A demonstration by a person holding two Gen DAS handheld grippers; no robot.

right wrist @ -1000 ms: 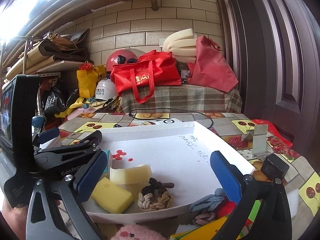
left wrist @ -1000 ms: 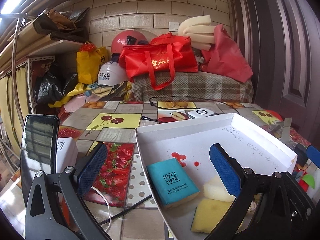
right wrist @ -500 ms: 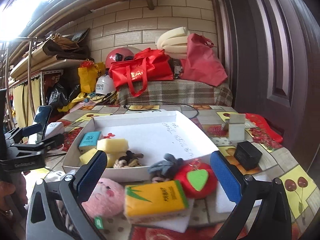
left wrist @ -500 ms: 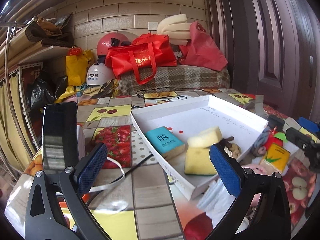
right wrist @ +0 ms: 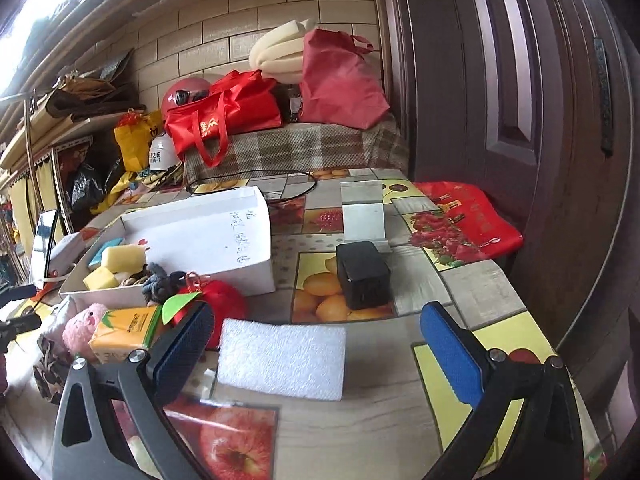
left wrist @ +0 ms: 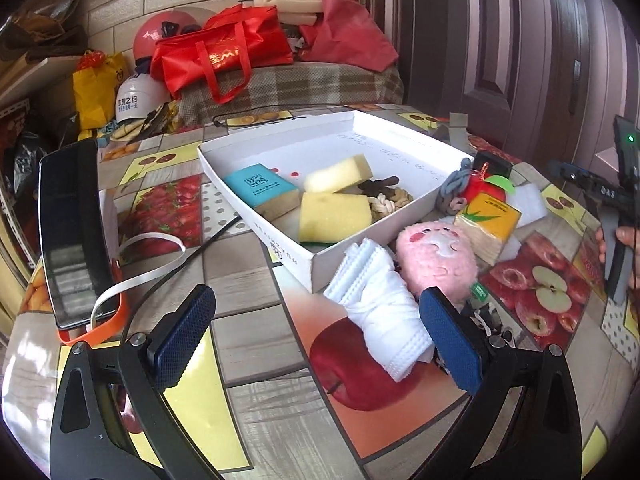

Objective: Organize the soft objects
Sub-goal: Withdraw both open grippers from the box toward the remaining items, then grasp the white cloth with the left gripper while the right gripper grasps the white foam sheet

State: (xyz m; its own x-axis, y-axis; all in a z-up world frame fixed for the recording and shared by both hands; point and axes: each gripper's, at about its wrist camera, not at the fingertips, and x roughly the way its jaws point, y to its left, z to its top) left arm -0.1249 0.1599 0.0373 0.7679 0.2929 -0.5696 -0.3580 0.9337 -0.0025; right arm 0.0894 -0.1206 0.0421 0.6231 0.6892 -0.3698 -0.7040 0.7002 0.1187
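A white cardboard tray (left wrist: 280, 240) holds a teal sponge (left wrist: 260, 188), two yellow sponges (left wrist: 334, 216) and a knotted rope toy (left wrist: 390, 200). In front of its near corner lie a rolled white cloth (left wrist: 380, 312), a pink plush (left wrist: 438, 258), a yellow tissue pack (left wrist: 486, 218) and a red apple toy (left wrist: 480, 188). My left gripper (left wrist: 316, 340) is open, low over the table, just short of the cloth. My right gripper (right wrist: 316, 338) is open over a white foam pad (right wrist: 282, 358); the tissue pack (right wrist: 124, 330) and apple toy (right wrist: 224, 298) sit left of it.
A phone on an orange stand (left wrist: 76, 236) and a white strap stand at the left. A black box (right wrist: 362, 274) and a white block (right wrist: 364, 216) sit right of the tray (right wrist: 224, 256). Red bags and helmets pile at the back. A dark door (right wrist: 520, 120) flanks the right.
Both grippers have pulled back from over the tray toward the table's near side. The left now faces the white cloth and pink plush; the right has swung right above the foam pad.
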